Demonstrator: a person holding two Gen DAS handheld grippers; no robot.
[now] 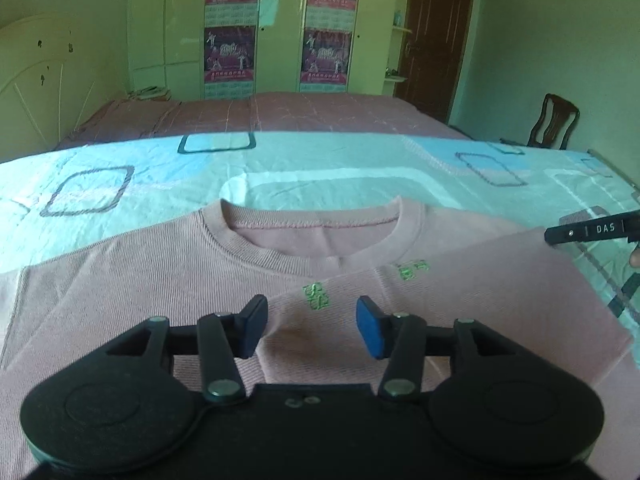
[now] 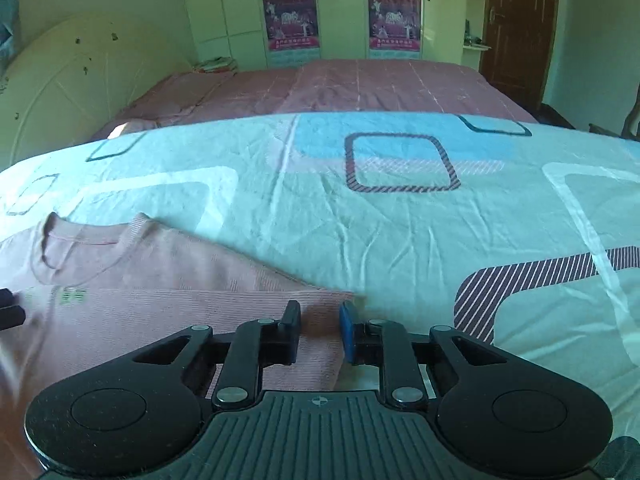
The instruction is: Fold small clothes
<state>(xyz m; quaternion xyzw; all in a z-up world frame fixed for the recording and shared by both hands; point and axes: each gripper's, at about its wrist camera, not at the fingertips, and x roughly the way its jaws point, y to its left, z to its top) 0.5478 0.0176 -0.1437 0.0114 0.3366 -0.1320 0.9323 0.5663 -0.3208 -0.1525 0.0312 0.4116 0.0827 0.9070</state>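
Over a pink sweater point(image 1: 160, 280) on the patterned surface point(image 1: 320, 176), the left gripper point(image 1: 312, 326) hangs parted, empty; at three o'clock, right gripper point(image 2: 320, 330), narrowly apart, straddles the folded edge. Beyond, a bed point(image 1: 280, 116).

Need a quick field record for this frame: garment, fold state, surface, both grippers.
garment: pink sweater, crew neck, green embroidery on the chest
fold state: right-hand part folded diagonally over the front; its edge crosses the embroidery
surface: light blue patterned sheet, sweater lying flat on it
left gripper: open, above the sweater's chest, nothing between the pads
right gripper: narrow gap, over the sweater's right edge, not visibly pinching the cloth
background: bed with pink cover, wardrobe with posters, wooden chair
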